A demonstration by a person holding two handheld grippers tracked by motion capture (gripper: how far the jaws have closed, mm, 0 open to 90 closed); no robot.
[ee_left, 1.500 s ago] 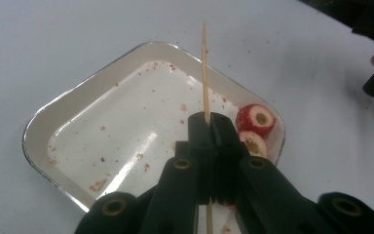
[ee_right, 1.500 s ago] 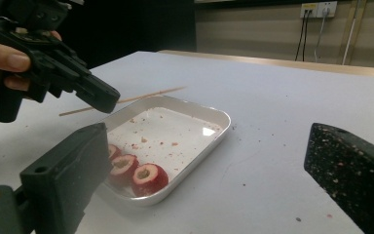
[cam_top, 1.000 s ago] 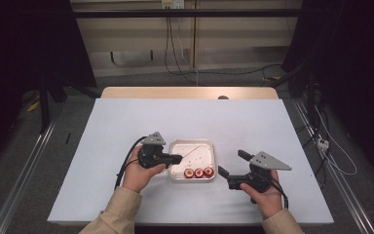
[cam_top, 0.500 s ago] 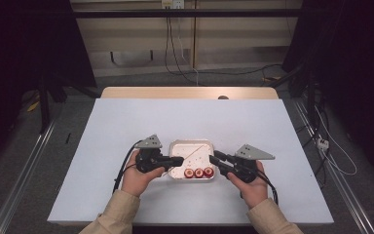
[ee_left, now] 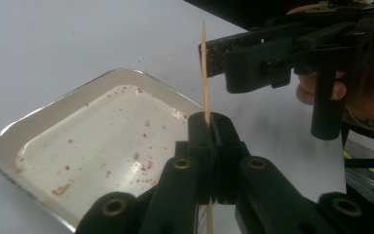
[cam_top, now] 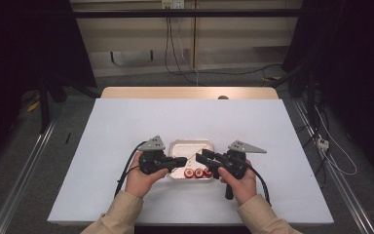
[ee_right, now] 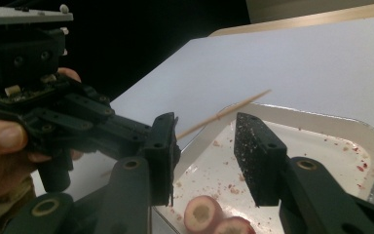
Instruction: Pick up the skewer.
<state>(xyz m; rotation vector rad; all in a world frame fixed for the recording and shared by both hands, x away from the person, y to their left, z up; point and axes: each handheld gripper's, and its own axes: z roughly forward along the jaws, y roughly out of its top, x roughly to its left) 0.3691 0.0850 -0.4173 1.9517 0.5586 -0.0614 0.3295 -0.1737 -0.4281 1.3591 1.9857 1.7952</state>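
My left gripper (cam_top: 182, 160) is shut on a thin wooden skewer (ee_left: 204, 73), which stands up out of the closed jaws (ee_left: 208, 130). My right gripper (cam_top: 200, 157) faces it from the right over a white metal tray (cam_top: 192, 145). Its jaws have just been opening, and they stand apart (ee_right: 207, 141). The skewer (ee_right: 224, 113) runs across the gap between them, and neither pad presses on it. Three round red sausage slices (cam_top: 198, 173) lie at the tray's near edge, below the right gripper's jaws (ee_right: 202, 214).
The tray's floor (ee_left: 102, 131) is smeared with red crumbs. It sits near the front middle of a white table top (cam_top: 185, 117). A wooden strip (cam_top: 190, 92) runs along the far edge. Cables trail from both grippers toward the person.
The right gripper has come in from the right of the tray to just before the left gripper's tip, and its wide jaws have narrowed. The left hand has stayed put.
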